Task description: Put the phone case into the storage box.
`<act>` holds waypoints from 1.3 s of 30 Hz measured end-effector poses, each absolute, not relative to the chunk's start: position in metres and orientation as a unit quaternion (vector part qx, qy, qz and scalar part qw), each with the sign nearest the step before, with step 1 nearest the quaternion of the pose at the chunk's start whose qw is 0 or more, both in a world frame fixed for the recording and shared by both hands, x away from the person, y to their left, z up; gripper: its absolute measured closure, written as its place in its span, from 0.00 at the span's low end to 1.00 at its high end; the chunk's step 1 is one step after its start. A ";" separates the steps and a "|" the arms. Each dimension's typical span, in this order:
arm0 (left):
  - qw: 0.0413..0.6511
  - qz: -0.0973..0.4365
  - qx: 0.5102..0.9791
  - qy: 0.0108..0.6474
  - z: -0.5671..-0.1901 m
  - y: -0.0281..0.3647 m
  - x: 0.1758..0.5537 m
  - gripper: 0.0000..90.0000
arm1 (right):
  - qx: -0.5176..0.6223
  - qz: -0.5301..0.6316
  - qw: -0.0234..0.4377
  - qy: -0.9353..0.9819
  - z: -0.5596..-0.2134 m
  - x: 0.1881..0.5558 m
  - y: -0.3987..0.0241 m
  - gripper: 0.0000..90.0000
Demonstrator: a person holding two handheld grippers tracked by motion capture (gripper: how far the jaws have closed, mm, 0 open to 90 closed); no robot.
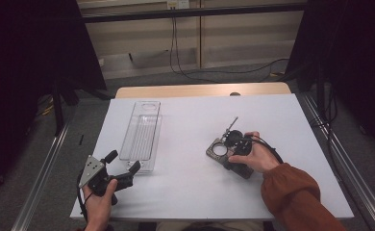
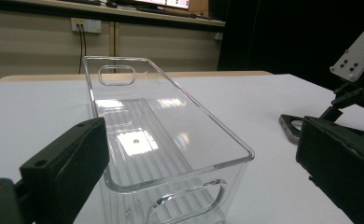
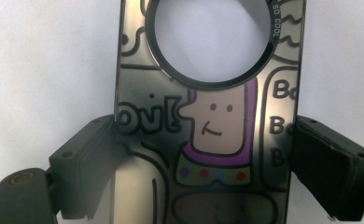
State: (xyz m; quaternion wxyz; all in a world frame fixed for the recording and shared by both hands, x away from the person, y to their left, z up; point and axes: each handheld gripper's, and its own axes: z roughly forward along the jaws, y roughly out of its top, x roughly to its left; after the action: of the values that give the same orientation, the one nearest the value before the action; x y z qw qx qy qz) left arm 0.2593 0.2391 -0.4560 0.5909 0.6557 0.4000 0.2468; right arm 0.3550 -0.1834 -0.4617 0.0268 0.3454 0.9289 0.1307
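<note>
I am holding my left gripper point(image 1: 124, 168) low at the near left corner of the white table point(image 1: 195, 192), its jaws standing wide apart with nothing between them; in the left gripper view they are framing the near end of the clear plastic bin point(image 2: 171, 154) without touching it. I am keeping my right gripper point(image 1: 234, 153) out on the right half of the table, lying over a dark phone case point(image 1: 220, 150) that is resting flat on the white surface. In the right gripper view the phone case point(image 3: 208, 121) is sitting between my two black jaws: the left pad is meeting its edge and the right pad is sitting just beside the other edge, so I cannot tell whether I am truly gripping it. The case is showing a cartoon figure with a purple collar and a big round camera hole point(image 3: 210, 37). Farther out, the clear plastic bin point(image 1: 141, 137) is stretching away from my left gripper toward the table's far edge, well apart from the case.
</note>
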 end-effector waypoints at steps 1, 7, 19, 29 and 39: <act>0.589 0.248 0.657 0.399 -0.456 0.240 0.259 0.03 | 0.348 0.129 0.026 0.928 -0.461 0.355 -0.183 0.13; 0.590 0.249 0.656 0.399 -0.456 0.239 0.259 0.03 | 0.347 0.132 0.032 0.928 -0.461 0.355 -0.183 0.13; 0.590 0.249 0.655 0.402 -0.455 0.240 0.259 0.03 | 0.355 0.153 0.045 0.921 -0.448 0.353 -0.192 0.13; 0.588 0.250 0.656 0.403 -0.455 0.240 0.258 0.03 | 0.356 0.188 0.049 0.914 -0.436 0.350 -0.198 0.13; 0.589 0.249 0.654 0.404 -0.455 0.240 0.258 0.03 | 0.351 0.242 0.060 0.902 -0.430 0.348 -0.204 0.13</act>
State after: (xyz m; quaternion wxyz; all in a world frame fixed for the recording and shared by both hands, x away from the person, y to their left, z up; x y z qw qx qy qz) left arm 0.2581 0.2402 -0.4553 0.5889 0.6544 0.4036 0.2492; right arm 0.3475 -0.2036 -0.4304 0.0599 0.3514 0.9024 0.2419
